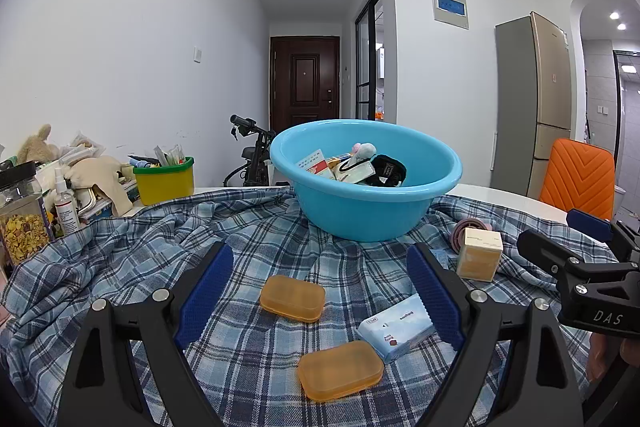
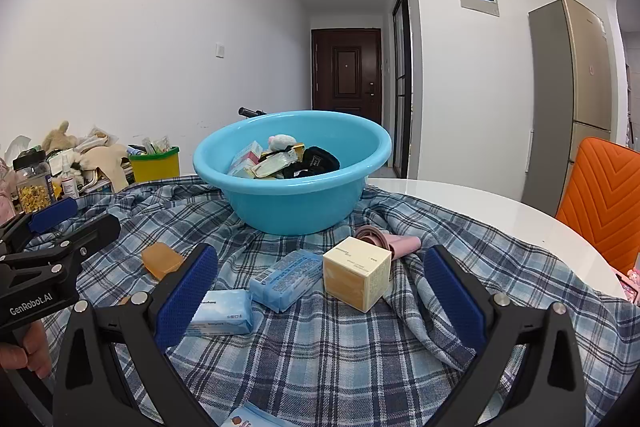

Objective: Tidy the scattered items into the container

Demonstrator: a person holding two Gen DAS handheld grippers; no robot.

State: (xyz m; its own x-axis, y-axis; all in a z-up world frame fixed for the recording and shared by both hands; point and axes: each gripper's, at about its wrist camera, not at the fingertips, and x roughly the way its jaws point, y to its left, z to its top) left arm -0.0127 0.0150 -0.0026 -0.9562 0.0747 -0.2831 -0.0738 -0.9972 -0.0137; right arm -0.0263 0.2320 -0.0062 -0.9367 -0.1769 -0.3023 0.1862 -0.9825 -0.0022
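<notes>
**Amber soap cases first, then the box: both grippers empty and lined up**

Amber-tinted cases sit closest to the left gripper (image 1: 320, 287): one soap case (image 1: 339, 370) nearest the camera, a second case (image 1: 292, 297) just beyond it, squarely between the wide-open jaws. Nothing held. Best move, I'd say: drop straight onto the second case and close across its short side, since the rumpled plaid cloth (image 1: 120, 259) could snag a fingertip.

Right gripper (image 2: 320, 291) is also wide open and empty. A tissue pack (image 2: 222, 311) touches its left finger, a blue wipes pack (image 2: 288, 279) lies beside that, and the cream box (image 2: 356, 273) stands just ahead. The box looks rigid, so it's an easy squeeze. A pink roll (image 2: 394, 241) lies behind it.

Blue basin (image 1: 366, 179) sits further back on the cloth, already holding several items; it needs a lift over the rim.

Readable: "DAS" on the right gripper body, "GenRobot.AI" on the left one. Pack and box print too small to read.
</notes>
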